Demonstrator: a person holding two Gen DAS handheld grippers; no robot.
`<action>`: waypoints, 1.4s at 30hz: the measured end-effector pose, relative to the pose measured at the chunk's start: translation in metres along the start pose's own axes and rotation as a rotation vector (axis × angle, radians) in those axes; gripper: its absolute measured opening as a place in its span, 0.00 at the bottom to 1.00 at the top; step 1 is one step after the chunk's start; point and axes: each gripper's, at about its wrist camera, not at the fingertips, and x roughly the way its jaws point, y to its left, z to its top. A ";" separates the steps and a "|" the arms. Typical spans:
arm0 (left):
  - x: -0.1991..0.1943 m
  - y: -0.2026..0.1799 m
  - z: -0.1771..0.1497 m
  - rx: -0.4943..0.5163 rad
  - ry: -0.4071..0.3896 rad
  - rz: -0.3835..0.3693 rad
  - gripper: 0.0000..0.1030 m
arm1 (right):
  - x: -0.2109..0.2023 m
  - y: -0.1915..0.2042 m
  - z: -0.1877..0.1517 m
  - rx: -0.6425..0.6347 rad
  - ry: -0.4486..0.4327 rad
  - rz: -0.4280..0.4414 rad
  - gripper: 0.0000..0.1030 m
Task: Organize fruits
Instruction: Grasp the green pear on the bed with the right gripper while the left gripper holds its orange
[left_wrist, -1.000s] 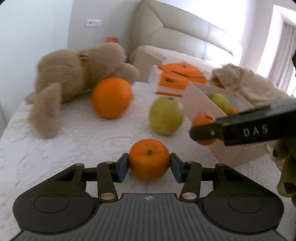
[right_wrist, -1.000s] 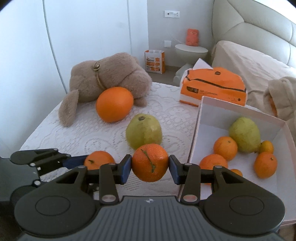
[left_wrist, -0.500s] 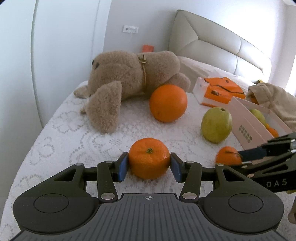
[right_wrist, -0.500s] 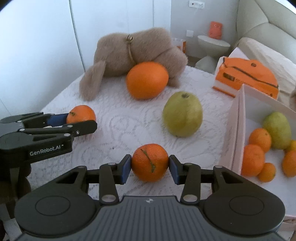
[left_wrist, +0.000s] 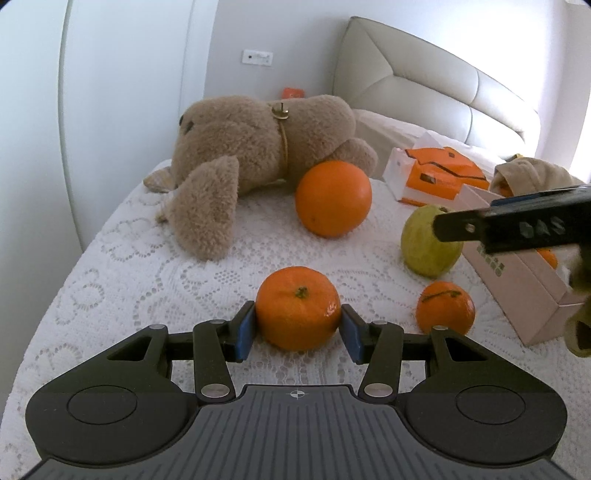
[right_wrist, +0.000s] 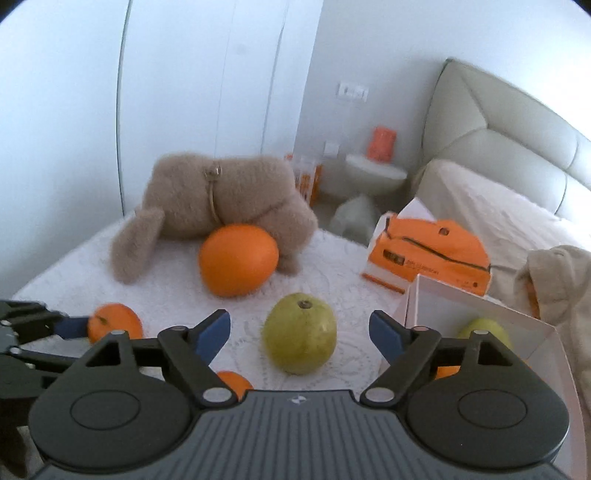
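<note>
My left gripper (left_wrist: 298, 330) is shut on a mandarin (left_wrist: 298, 314) that rests on the white lace bedspread (left_wrist: 147, 266). The same mandarin (right_wrist: 114, 325) shows at the left of the right wrist view. My right gripper (right_wrist: 299, 319) is opening, with nothing between its wide jaws. One of its fingers (left_wrist: 498, 227) crosses the right of the left wrist view. A second mandarin (left_wrist: 445, 306) lies loose on the bedspread, half hidden under the right gripper (right_wrist: 231, 382). A green pear (right_wrist: 299, 334) stands ahead of the right jaws. A big orange (left_wrist: 332, 197) lies farther back.
An open pale box (right_wrist: 480, 306) at the right holds another pear (right_wrist: 487, 328) and mandarins. A brown plush toy (left_wrist: 258, 147) lies behind the big orange. An orange tissue pack (left_wrist: 436, 177) and a beige garment (right_wrist: 554, 280) lie at the back right, by the headboard.
My right gripper opened, let its mandarin go onto the bedspread and pulled back above it. My left gripper kept hold of its mandarin while its view swung left.
</note>
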 end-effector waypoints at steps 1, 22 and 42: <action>0.000 0.000 0.000 -0.002 -0.001 -0.001 0.52 | 0.005 -0.003 0.003 0.018 0.019 0.004 0.81; 0.000 0.003 0.000 -0.020 -0.003 -0.012 0.52 | 0.025 0.018 -0.004 -0.052 0.029 0.061 0.80; -0.001 0.004 0.000 -0.030 -0.004 -0.018 0.52 | 0.064 -0.002 -0.003 0.108 0.158 0.045 0.58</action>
